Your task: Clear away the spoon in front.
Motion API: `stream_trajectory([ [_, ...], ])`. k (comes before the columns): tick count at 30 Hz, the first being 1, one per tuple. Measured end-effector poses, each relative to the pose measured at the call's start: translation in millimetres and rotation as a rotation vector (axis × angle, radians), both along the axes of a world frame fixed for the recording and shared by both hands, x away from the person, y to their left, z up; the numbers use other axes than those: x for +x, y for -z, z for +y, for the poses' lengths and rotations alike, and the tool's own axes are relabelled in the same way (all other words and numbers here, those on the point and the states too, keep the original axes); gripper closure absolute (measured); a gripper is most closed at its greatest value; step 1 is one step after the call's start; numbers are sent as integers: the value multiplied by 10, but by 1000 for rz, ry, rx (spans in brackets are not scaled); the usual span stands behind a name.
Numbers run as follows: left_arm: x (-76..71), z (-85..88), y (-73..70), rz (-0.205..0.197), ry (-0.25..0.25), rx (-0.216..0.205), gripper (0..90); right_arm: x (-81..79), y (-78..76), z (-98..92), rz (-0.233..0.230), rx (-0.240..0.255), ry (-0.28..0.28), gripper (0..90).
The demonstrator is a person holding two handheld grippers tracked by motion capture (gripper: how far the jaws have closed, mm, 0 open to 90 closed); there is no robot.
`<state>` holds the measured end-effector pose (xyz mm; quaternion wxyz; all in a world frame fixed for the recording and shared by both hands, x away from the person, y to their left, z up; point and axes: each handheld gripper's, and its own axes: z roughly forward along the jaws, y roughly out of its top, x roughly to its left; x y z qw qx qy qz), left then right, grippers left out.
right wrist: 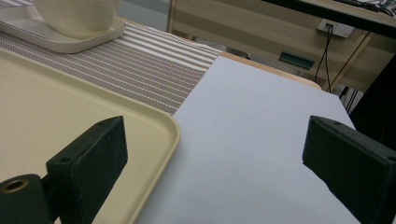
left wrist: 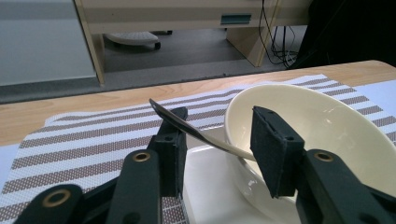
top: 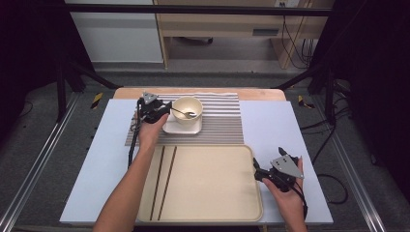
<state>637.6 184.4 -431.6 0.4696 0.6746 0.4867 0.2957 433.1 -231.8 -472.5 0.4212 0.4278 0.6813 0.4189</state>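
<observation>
A cream bowl (top: 187, 110) (left wrist: 327, 121) stands on a white square plate (top: 182, 127) (left wrist: 210, 186) at the back of the table. A metal spoon (top: 186, 114) (left wrist: 196, 133) rests in the bowl, its handle sticking out toward the left. My left gripper (top: 167, 109) (left wrist: 217, 140) is level beside the bowl, its jaws standing either side of that handle with a gap. The handle crosses the top of one jaw; no pad presses on it. My right gripper (top: 257, 170) (right wrist: 219, 144) is wide open at the tray's right rim, holding nothing.
A large cream tray (top: 208, 193) (right wrist: 70, 107) lies at the front with two dark chopsticks (top: 164, 181) along its left side. A striped placemat (top: 220, 121) (left wrist: 84, 140) (right wrist: 154, 65) lies under the plate. A pale sheet (top: 270, 125) (right wrist: 261, 116) covers the table.
</observation>
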Motion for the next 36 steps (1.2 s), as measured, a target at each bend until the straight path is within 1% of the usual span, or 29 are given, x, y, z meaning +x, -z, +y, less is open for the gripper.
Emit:
stream_trajectory([
  [1, -11, -5, -14, -8, 0, 4, 567, 0, 0, -1, 0, 0, 0, 69],
  [3, -31, -15, -37, -25, 2, -3, 591, 2, 1, 0, 2, 0, 4, 68],
  [7, -53, -29, -56, -41, -2, -17, 623, 2, 3, 3, 4, -1, 4, 69],
  [8, -53, -32, -54, -42, -1, -15, 632, 1, 3, 3, 4, -2, 4, 68],
  [12, -49, -29, -47, -39, 0, -32, 641, 1, 3, 2, 5, 0, 5, 68],
  [13, -48, -30, -46, -43, -1, -45, 643, 2, 3, 0, 4, -1, 4, 68],
  [14, -50, -29, -46, -43, -1, -47, 648, 3, 4, 0, 6, 0, 4, 68],
  [17, -53, -27, -51, -46, 2, -46, 660, 5, 6, 1, 5, -2, 2, 68],
  [21, -62, -29, -56, -47, 3, -58, 669, 3, 4, 1, 4, -3, 2, 70],
  [22, -66, -24, -59, -46, 7, -53, 671, 2, 3, 0, 4, 1, 2, 70],
  [23, -67, -26, -60, -49, 7, -61, 676, 4, 2, -5, 2, -3, 2, 70],
  [28, -83, -25, -66, -57, 13, -72, 707, 7, 9, 1, 7, -2, 3, 70],
  [30, -92, -37, -67, -55, 19, -69, 715, 6, 8, 2, 8, -3, 2, 70],
  [32, -104, -54, -70, -60, 23, -66, 720, 7, 7, 0, 7, -1, 2, 70],
  [36, -112, -68, -81, -73, 22, -76, 732, 7, 9, -4, 8, -2, 1, 69],
])
